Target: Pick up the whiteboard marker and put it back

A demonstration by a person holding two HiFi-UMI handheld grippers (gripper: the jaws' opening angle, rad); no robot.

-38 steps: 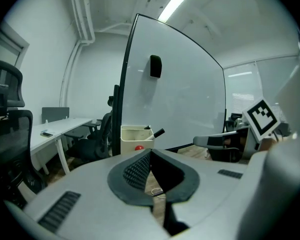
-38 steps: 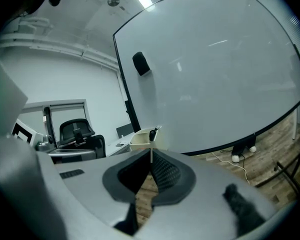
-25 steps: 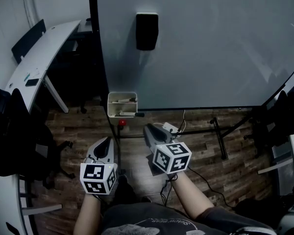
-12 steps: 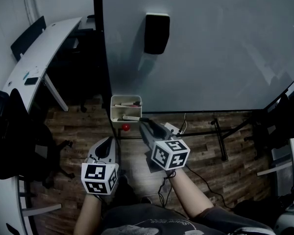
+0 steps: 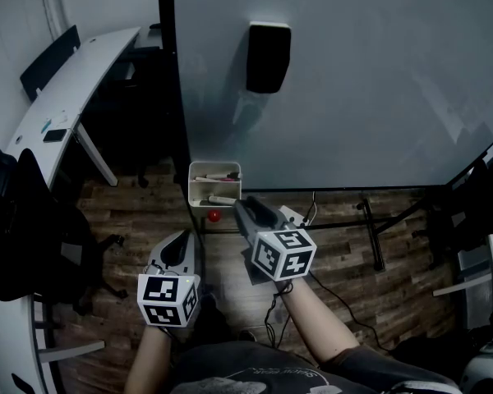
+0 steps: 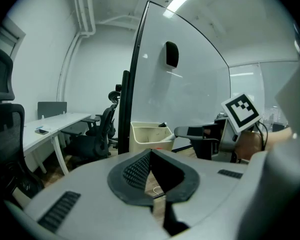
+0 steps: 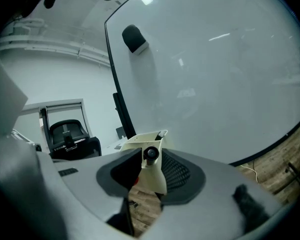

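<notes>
The grey whiteboard marker with a dark end (image 5: pixel 222 199) lies in the small white plastic tray (image 5: pixel 195 189) at the lower left edge of the large whiteboard (image 5: pixel 353 89). Its dark end shows between the right tongs (image 5: pixel 245 210), which are spread and closing, pads not pressing it. The left tongs (image 5: pixel 180 238) are pressed together, empty, apart from the tray.

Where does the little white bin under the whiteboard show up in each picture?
Head view: white bin left of centre, at the lower corner of the whiteboard.
Left gripper view: white bin just below centre.
Right gripper view: white bin low centre.
Shared landmark: black eraser on the board above it.
</notes>
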